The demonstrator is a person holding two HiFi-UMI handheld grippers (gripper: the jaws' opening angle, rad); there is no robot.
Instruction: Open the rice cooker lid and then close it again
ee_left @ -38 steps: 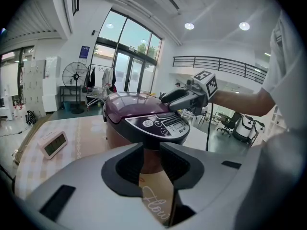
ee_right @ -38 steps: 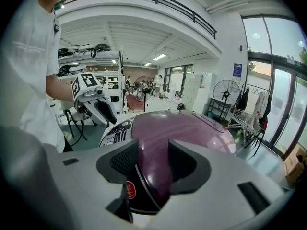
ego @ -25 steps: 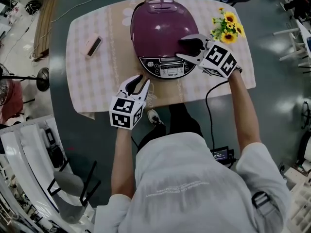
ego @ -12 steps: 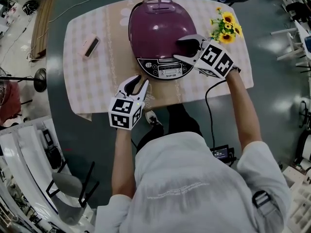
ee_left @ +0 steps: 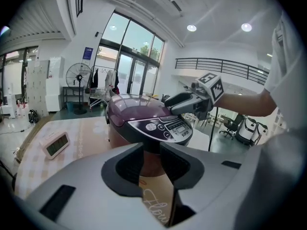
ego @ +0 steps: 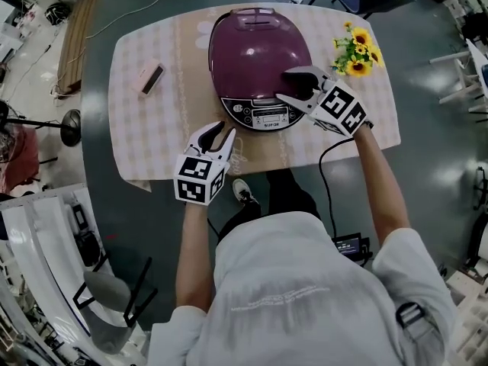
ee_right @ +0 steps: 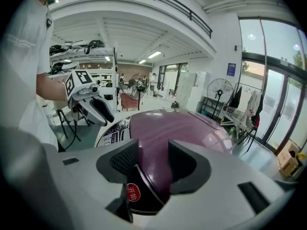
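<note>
right gripper view shows the risk: the right gripper (ee_right: 156, 164) hovers over the closed lid (ee_right: 182, 126) of the rice cooker (ego: 259, 52) mid-table, and a push that lands beside the red release button (ee_right: 133, 192) could shove the cooker (nothing braces it). its jaws stand apart, gripping nothing; the left gripper (ego: 224, 130), likewise apart and empty, sits at the table (ego: 145, 139) edge.

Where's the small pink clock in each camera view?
Head view: small pink clock at upper left, left of the rice cooker.
Left gripper view: clock at lower left, again left of the rice cooker.
Right gripper view: not in it.
Shared landmark: the purple rice cooker, seen in all three.
</note>
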